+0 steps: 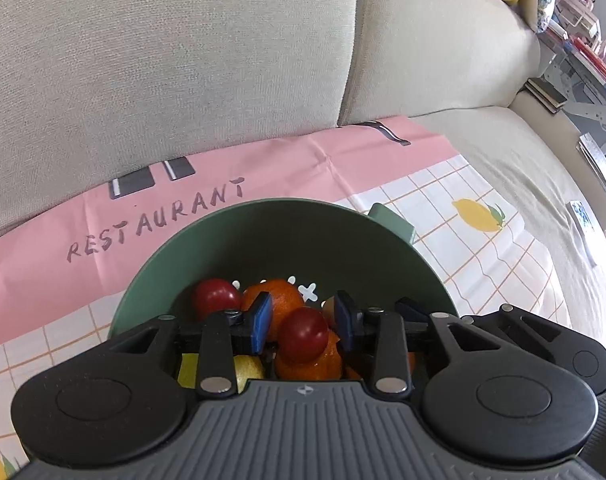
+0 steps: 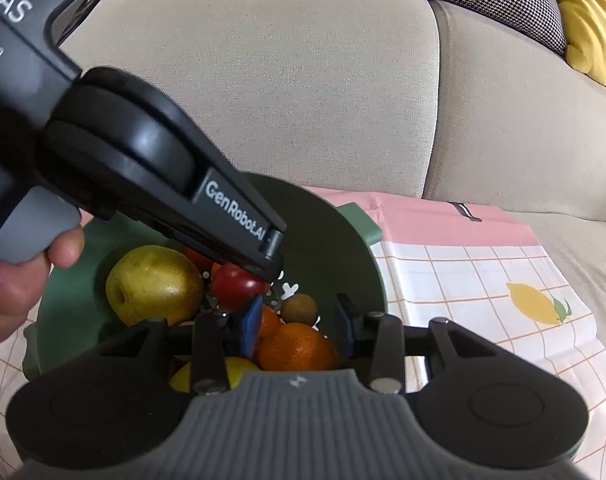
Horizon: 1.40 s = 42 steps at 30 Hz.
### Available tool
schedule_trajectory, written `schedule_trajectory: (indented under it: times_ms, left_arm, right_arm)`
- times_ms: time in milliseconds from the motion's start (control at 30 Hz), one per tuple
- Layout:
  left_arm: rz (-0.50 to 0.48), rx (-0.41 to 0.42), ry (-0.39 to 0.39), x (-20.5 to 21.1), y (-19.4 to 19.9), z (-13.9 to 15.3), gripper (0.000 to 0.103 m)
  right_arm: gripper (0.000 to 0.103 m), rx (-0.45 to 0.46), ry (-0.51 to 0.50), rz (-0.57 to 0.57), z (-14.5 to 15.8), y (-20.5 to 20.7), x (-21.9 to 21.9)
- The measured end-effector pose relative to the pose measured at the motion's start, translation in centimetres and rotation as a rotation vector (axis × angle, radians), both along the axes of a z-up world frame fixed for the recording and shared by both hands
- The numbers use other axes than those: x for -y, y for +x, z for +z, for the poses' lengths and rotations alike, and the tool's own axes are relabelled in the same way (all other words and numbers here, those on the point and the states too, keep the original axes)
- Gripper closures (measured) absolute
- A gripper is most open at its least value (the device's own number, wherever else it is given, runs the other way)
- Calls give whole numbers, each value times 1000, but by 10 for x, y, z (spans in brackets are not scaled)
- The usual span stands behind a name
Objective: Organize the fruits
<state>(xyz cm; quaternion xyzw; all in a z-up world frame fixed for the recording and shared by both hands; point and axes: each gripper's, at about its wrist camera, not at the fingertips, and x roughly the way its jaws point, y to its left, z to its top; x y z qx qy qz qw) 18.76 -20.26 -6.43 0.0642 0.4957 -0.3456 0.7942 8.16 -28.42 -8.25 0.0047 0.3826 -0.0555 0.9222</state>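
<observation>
Far left in the right wrist view: a hand (image 2: 7, 292) wrapped round the grey handle of the left gripper (image 1: 304, 320), angled down into the green bowl (image 1: 239, 236). Blue pads spread slightly, standing either side of a red fruit (image 1: 303, 334) with a thin gap on each side, not pinching it. Red fruit perched on top of the heap, roughly mid-bowl.

Left in the bowl: a large yellow-green fruit (image 2: 155, 284), against the left wall. Just right of it, the red fruit under the left gripper's tip. Farther back, seen from the left wrist, a second red fruit (image 1: 215, 298) beside an orange (image 1: 275, 304). Toward the right wall, a small brown fruit (image 2: 300, 308) on the perforated floor.

Near edge of the bowl: right gripper (image 2: 299, 322), pads parted and empty, hovering over a near orange (image 2: 299, 350), not touching it as far as can be seen.

Under the bowl, a pink and checked cloth (image 2: 483, 264) with a lemon print, spread on the seat of a beige sofa (image 2: 303, 100). Far right, a yellow cushion (image 2: 591, 20).
</observation>
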Motion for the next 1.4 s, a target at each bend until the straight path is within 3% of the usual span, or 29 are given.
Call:
schedule_trajectory:
  times_ms: [233, 467, 667, 833, 933, 1000, 1133, 1233, 1400]
  left_arm:
    - [39, 48, -22, -24, -9, 25, 58]
    - [77, 160, -8, -56, -33, 58, 58]
    - [114, 299, -11, -83, -68, 99, 58]
    - [174, 411, 14, -108, -98, 131, 57]
    - [213, 498, 81, -120, -118, 144, 53]
    - [232, 534, 97, -130, -130, 150, 49]
    - [259, 560, 84, -149, -150, 156, 43]
    - [271, 576, 79, -160, -165, 157, 33]
    - [299, 562, 65, -176, -181, 154, 18]
  right_arm:
    - [60, 7, 6, -5, 0, -4, 6]
    - [49, 18, 130, -46, 14, -17, 17]
    - [37, 46, 272, -96, 45, -32, 18]
    - [26, 89, 299, -73, 84, -46, 2]
    - [25, 113, 302, -50, 106, -58, -10]
    - [17, 135, 303, -36, 121, -69, -19]
    - [14, 184, 287, -3, 150, -90, -38]
    - [10, 203, 267, 22, 165, -105, -51]
    - [6, 202, 206, 40, 170, -120, -71]
